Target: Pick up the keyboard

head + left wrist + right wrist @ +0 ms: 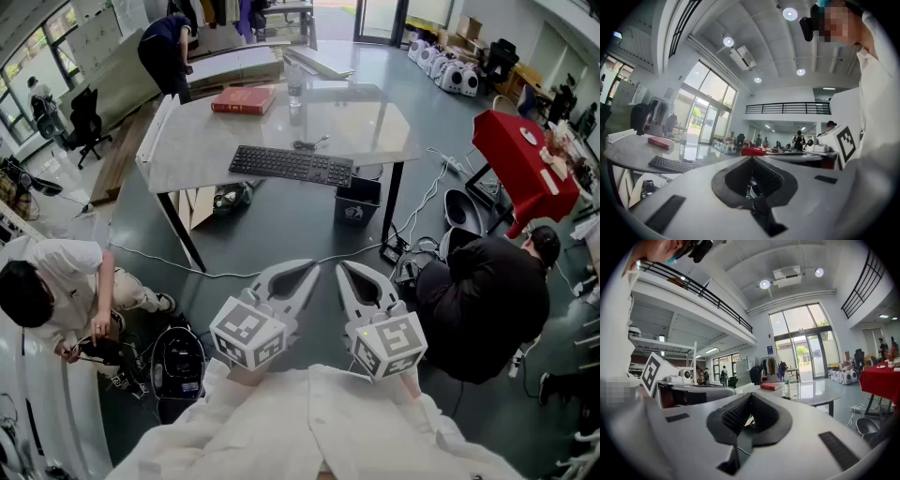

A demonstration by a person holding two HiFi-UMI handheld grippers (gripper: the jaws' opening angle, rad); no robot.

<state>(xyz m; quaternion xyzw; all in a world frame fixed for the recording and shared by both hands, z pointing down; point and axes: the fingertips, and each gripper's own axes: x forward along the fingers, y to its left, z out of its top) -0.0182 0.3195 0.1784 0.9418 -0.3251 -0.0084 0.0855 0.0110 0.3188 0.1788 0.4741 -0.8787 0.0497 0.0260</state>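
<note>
The left gripper and right gripper were closed tight and empty (side by side), well apart from the keyboard on the table.

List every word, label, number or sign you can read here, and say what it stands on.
Nothing here can be read as text.
red book: any cover print is too blurred.
keyboard: key legends are too small.
black bin: a white mark on its front, too small to make out.
blue sign beside the tall windows: too small.
marker cubes: black-and-white square patterns only, no letters.
</note>
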